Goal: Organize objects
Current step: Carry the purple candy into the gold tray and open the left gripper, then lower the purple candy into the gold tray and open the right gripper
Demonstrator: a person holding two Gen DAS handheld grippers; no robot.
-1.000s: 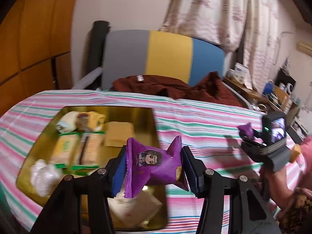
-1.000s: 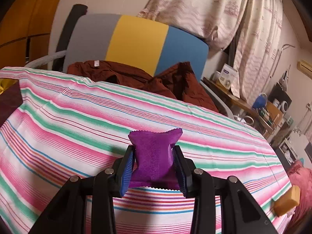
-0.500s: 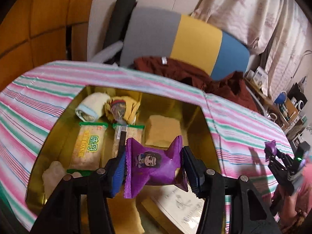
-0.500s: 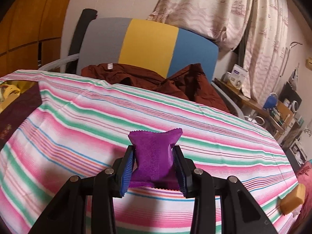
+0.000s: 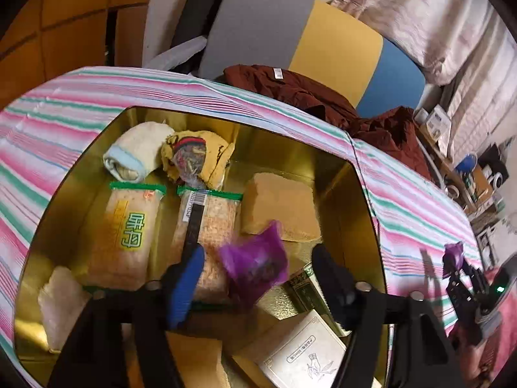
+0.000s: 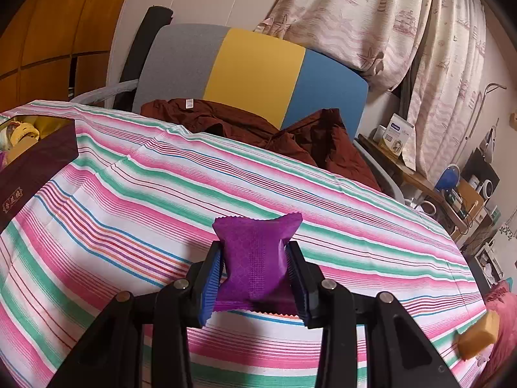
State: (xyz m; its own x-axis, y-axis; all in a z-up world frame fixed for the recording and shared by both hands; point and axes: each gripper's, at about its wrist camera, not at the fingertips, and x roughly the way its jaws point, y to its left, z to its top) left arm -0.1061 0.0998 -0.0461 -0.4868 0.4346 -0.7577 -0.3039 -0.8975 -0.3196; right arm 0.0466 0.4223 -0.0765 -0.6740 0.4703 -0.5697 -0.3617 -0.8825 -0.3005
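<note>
In the left wrist view my left gripper (image 5: 257,253) hangs over the open gold-lined box (image 5: 342,194). Its jaws are opening. A purple snack packet (image 5: 255,266), blurred and tilted, sits loose in the gap, and neither of the blue pads (image 5: 185,278) touches it. Below it lie the packets inside the box. In the right wrist view my right gripper (image 6: 255,258) is shut on a second purple packet (image 6: 255,242), held above the striped tablecloth (image 6: 129,200). The left view shows that gripper (image 5: 455,268) at the far right.
The box holds two green-edged snack packs (image 5: 129,226), a rolled towel (image 5: 132,155), a tan block (image 5: 281,207) and a white booklet (image 5: 303,355). Its dark outer wall (image 6: 35,168) stands left of my right gripper. A tan block (image 6: 478,336) lies at the table's right edge. A brown garment (image 6: 245,126) drapes the chair behind.
My left gripper moved over the box and dipped toward it. Its jaws spread and let go of the purple packet, which now tumbles between them. The right gripper kept its grip and place.
</note>
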